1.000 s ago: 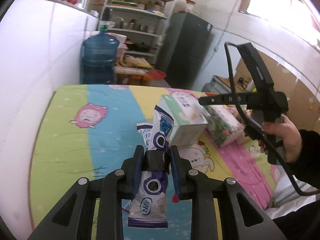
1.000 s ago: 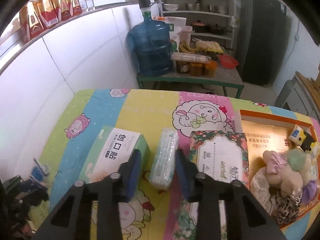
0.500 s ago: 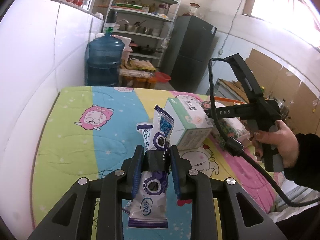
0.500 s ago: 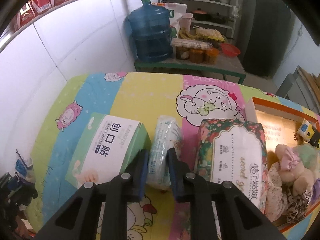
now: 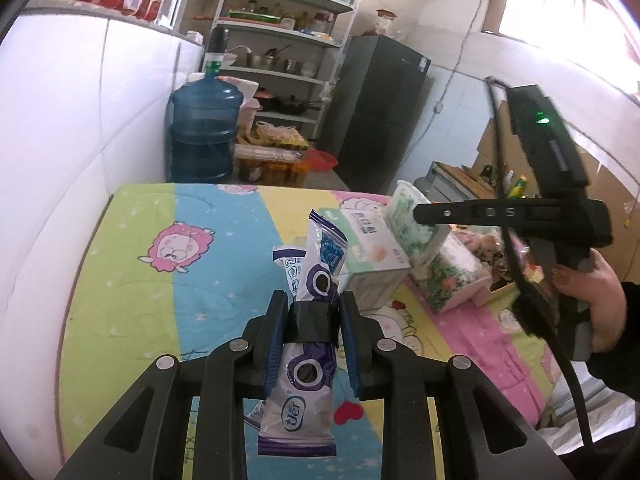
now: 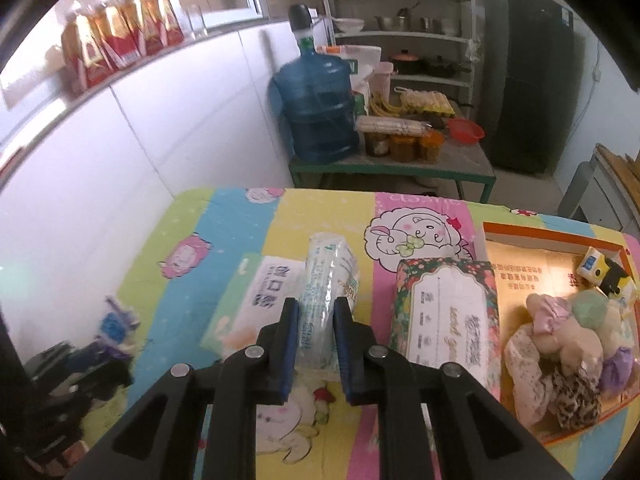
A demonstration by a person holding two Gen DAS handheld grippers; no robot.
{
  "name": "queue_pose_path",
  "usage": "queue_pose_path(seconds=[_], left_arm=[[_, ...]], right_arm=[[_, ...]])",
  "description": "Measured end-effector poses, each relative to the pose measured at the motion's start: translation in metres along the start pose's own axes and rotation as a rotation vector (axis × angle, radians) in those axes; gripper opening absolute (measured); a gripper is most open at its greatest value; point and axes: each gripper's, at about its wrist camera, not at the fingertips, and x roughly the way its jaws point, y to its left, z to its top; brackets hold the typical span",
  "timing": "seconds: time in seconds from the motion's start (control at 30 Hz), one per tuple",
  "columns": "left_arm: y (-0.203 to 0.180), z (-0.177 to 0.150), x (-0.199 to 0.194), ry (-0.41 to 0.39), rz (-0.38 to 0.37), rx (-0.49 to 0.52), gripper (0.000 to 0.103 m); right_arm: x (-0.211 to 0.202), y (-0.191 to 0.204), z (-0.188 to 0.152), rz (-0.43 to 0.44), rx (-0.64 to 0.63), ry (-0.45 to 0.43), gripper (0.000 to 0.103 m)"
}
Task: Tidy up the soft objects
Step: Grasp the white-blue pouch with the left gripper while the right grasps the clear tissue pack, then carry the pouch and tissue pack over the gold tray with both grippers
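My left gripper (image 5: 313, 314) is shut on a purple and white tissue pouch (image 5: 304, 392), held above the cartoon bedsheet (image 5: 168, 280). My right gripper (image 6: 316, 312) is shut on a clear-wrapped tissue pack (image 6: 330, 276) and holds it lifted above the sheet; the pack also shows in the left wrist view (image 5: 412, 220). A green and white tissue box (image 6: 256, 304) lies to its left and a floral tissue box (image 6: 448, 316) to its right. An orange-rimmed box (image 6: 544, 236) at the right holds plush toys (image 6: 560, 344) and small packets.
A white tiled wall (image 5: 80, 140) runs along the left of the bed. Beyond the bed's far edge stand a blue water jug (image 6: 316, 108) on a green table, a shelf rack (image 6: 400, 20) and a dark fridge (image 6: 528, 80).
My right gripper closed on the clear-wrapped tissue pack between the two boxes and raised it off the sheet. My left gripper kept its grip on the pouch.
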Motion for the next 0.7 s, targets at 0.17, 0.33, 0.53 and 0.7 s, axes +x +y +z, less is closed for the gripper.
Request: queue_pose_path(seconds=[0.17, 0.33, 0.53, 0.7], left_arm=[[-0.019, 0.002, -0.002, -0.001, -0.019, 0.022, 0.027], [-0.039, 0.001, -0.003, 0.010, -0.033, 0.048, 0.027], [-0.068, -0.006, -0.003, 0.034, -0.059, 0.064, 0.027], [-0.090, -0.010, -0.003, 0.050, -0.071, 0.074, 0.026]], right_arm=[[-0.036, 0.005, -0.017, 0.048, 0.008, -0.019, 0.018], [-0.062, 0.006, -0.042, 0.056, 0.026, -0.018, 0.018], [-0.089, -0.010, -0.075, 0.040, 0.085, -0.013, 0.018], [-0.109, -0.034, -0.096, -0.004, 0.124, -0.011, 0.018]])
